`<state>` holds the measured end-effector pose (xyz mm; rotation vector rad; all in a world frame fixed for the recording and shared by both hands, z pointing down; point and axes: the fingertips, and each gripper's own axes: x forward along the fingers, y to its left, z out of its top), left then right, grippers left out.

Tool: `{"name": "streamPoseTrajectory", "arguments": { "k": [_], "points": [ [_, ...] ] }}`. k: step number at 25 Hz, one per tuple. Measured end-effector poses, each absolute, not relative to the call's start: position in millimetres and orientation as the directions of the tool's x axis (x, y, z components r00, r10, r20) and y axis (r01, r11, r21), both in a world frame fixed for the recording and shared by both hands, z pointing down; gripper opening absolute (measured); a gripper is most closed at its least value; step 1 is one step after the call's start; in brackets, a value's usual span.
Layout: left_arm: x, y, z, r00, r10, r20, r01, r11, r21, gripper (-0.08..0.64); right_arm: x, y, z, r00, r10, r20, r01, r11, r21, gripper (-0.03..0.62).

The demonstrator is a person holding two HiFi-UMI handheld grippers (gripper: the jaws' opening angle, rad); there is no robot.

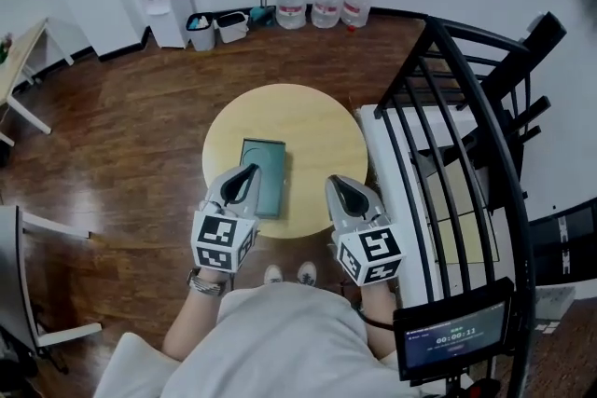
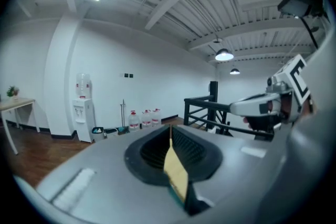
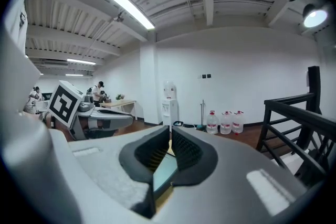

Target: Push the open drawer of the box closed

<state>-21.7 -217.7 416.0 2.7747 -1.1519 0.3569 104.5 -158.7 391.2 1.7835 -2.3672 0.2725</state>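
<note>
Box [image 1: 264, 174]: teal, flat on the round table [image 1: 317, 121]
Left gripper [image 1: 250, 171]: over box's left edge; jaws closed, empty
Right gripper [image 1: 338, 185]: just right of box; jaws closed, empty

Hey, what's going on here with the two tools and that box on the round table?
A person holds a tool in each hand over a round wooden table. The left tool and right tool are both shut and empty, held up near a teal box lying on the table. Neither seems to touch it; whether it is fully closed isn't clear.
</note>
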Motion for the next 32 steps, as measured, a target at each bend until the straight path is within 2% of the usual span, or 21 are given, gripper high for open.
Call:
{"name": "streamPoseTrajectory", "arguments": {
  "k": [4, 8, 16, 32],
  "points": [
    [-12, -211, 398, 0.697, -0.686, 0.207, -0.697, -0.717, -0.03, 0.009, 112, -155, 373, -0.274, -0.945, 0.181, -0.962, 0.27, -0.046, 0.005],
    [-1, -203, 395, 0.728, -0.657, 0.195, -0.648, -0.753, -0.116, 0.008, 119, -151, 379, -0.275, -0.944, 0.18, -0.96, 0.279, -0.002, 0.003],
    [-8, -200, 414, 0.715, -0.668, 0.206, -0.672, -0.738, -0.061, 0.008, 127, -143, 405, -0.248, -0.941, 0.23, -0.967, 0.255, 0.002, 0.003],
    [-9, -173, 439, 0.792, -0.566, 0.228, -0.568, -0.821, -0.061, 0.008, 112, -119, 412, -0.2, -0.938, 0.284, -0.968, 0.233, 0.089, 0.003]
  ]
}}
